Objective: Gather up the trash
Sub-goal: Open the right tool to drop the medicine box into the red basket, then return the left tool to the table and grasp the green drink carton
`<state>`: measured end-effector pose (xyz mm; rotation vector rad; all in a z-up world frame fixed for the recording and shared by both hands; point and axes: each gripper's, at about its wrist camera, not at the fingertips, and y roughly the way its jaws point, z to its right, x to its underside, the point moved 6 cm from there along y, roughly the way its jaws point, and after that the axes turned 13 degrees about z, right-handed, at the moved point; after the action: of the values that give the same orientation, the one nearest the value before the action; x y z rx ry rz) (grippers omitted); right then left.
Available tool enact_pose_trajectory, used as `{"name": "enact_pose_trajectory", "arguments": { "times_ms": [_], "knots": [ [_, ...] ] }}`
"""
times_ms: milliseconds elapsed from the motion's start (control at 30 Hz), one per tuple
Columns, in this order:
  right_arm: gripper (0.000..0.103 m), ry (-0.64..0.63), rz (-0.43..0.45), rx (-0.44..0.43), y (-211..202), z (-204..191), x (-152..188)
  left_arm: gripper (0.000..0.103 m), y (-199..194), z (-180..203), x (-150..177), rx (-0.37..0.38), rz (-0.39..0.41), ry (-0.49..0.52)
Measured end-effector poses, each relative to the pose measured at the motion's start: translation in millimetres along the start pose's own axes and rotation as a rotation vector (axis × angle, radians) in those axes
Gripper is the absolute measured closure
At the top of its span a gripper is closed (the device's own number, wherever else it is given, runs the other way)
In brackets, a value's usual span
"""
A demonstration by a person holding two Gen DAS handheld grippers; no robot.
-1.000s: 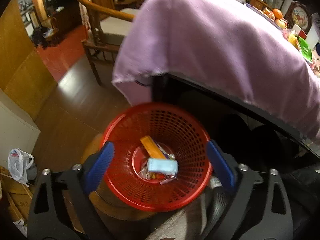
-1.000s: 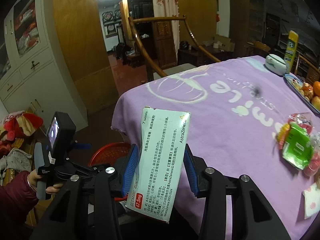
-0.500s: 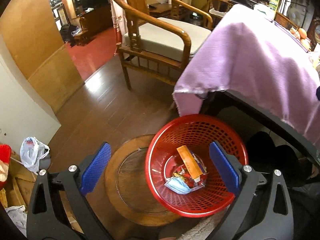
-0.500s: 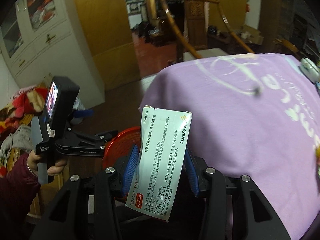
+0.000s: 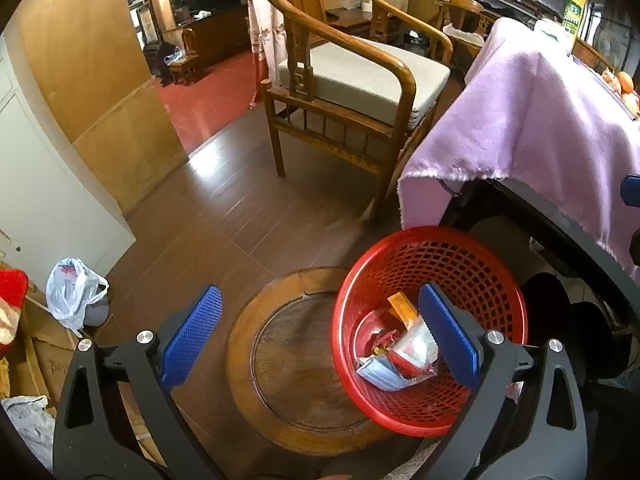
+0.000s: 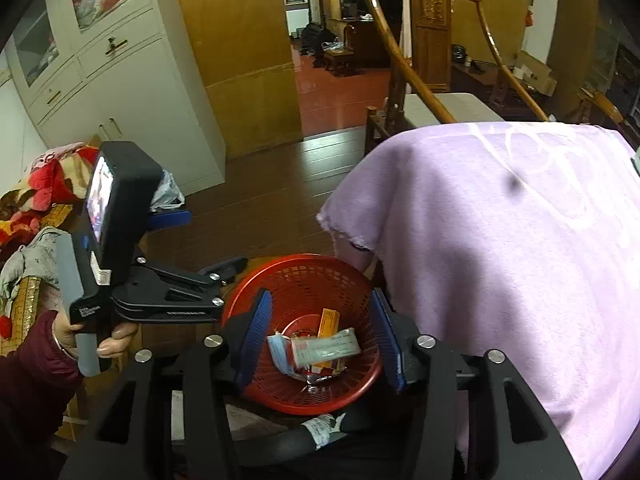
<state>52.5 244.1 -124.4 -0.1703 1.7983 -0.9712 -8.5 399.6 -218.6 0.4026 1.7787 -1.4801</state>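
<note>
Beside cloth edge [image 6: 332, 220], basket [image 6: 280, 276]

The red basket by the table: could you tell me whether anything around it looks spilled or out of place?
Nothing stands out. The red basket sits upright beside the round wooden stand, and the white medicine box, blue mask and orange packet all lie inside it, nothing over the rim.

The round red plastic mesh basket [image 6: 304, 336] sits on the dark wooden floor, just beside the corner of the table under the lilac cloth [image 6: 500, 248]. Inside it lie a white medicine box [image 6: 326, 348], a pale blue face mask [image 6: 280, 354] and an orange carton [image 6: 328, 322]. A round wooden stool top [image 5: 296, 364] lies left of the basket, touching it. Behind stands a curved-arm wooden chair with a grey cushion [image 5: 360, 76].
</note>
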Motion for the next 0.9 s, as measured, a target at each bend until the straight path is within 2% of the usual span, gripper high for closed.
{"name": "enact_pose_trajectory", "arguments": {
  "times_ms": [200,533,733,900],
  "knots": [
    [0.048,0.024,0.034,0.035,-16,17,1,0.008,-8,12,-8,0.004,0.024,0.015],
    [0.04,0.08,0.138,0.097,-68,46,8,0.008,-41,61,-33,0.034,0.097,0.099],
    [0.036,0.122,0.221,0.139,-111,68,22,0.007,-70,101,-48,0.053,0.153,0.173],
    [0.028,0.171,0.291,0.211,-149,97,41,0.007,-95,155,-62,0.114,0.208,0.25]
  ]
}}
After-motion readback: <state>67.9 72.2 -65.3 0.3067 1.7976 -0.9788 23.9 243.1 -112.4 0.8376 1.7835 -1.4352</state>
